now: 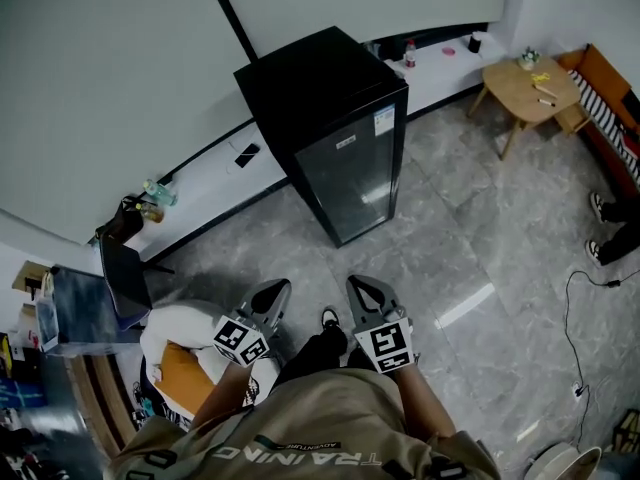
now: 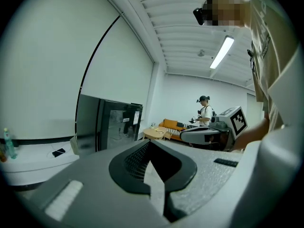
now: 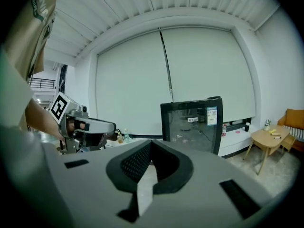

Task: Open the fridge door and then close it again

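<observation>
**Fridge Shut, Both Grippers Closed and Well Short of It**

The grey tiled floor point(image 1: 450, 228) filled most of the head view, and a wide stretch of it lay bare between the person and the appliance. That gap suggests the approach was not yet finished.

The black upright fridge point(image 1: 330, 118) stood at twelve o'clock from the person, backed against a long white ledge point(image 1: 210, 183) under the wall. Its glass door point(image 1: 362, 173) faced the person and sat flush with the cabinet, so opening had not begun.

A round wooden table point(image 1: 527, 86) stood at two o'clock, well clear of where the door would likely swing.

The left gripper point(image 1: 275, 290) and right gripper point(image 1: 360, 286) were held side by side, close to the body, both aimed toward twelve o'clock. Each had its jaws pressed together with nothing between them. That looked like a carrying posture, since nothing was near enough to grasp. The jaws would probably need to part before one could take the door's edge.

A black phone point(image 1: 247, 154) lay on the ledge at eleven o'clock, beside the fridge and out of the way.
</observation>
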### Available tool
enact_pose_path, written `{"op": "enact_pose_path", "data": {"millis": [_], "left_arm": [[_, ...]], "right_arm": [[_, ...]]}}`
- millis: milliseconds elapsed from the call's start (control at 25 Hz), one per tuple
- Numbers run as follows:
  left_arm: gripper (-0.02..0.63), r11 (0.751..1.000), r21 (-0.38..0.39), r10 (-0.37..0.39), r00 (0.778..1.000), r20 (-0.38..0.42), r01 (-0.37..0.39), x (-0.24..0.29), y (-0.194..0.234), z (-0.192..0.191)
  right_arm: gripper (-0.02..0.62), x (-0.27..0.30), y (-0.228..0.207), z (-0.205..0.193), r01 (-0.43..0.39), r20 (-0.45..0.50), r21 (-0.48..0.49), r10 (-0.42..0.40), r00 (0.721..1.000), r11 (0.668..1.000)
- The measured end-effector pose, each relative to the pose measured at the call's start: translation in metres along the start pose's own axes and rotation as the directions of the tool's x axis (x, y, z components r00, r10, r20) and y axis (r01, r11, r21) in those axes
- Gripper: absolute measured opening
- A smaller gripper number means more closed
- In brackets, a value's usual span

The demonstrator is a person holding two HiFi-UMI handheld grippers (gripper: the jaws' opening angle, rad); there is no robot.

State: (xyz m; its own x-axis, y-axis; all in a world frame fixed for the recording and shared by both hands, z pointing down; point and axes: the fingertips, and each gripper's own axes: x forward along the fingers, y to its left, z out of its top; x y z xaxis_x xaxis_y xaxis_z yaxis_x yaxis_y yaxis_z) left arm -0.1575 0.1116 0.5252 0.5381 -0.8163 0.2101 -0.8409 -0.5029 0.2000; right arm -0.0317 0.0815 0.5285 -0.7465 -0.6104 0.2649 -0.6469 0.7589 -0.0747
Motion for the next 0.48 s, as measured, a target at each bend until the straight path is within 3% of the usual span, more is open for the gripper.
{"op": "enact_pose_path", "data": {"millis": [240, 480], "left_arm": [[-0.009, 0.999, -0.012, -0.032, 0.999, 0.012, 0.032, 0.034, 0.040, 0.008], [-0.009, 0.998, 0.015, -0.064, 0.997, 0.036, 0.064, 0.070, 0.090, 0.035]], "right_arm": [[-0.003, 0.034, -0.021, 0.010, 0.029, -0.005, 0.013, -0.029, 1.000, 0.999], [-0.003, 0.075, -0.044, 0.045, 0.048, 0.025, 0.081, -0.050, 0.998, 0.996]]}}
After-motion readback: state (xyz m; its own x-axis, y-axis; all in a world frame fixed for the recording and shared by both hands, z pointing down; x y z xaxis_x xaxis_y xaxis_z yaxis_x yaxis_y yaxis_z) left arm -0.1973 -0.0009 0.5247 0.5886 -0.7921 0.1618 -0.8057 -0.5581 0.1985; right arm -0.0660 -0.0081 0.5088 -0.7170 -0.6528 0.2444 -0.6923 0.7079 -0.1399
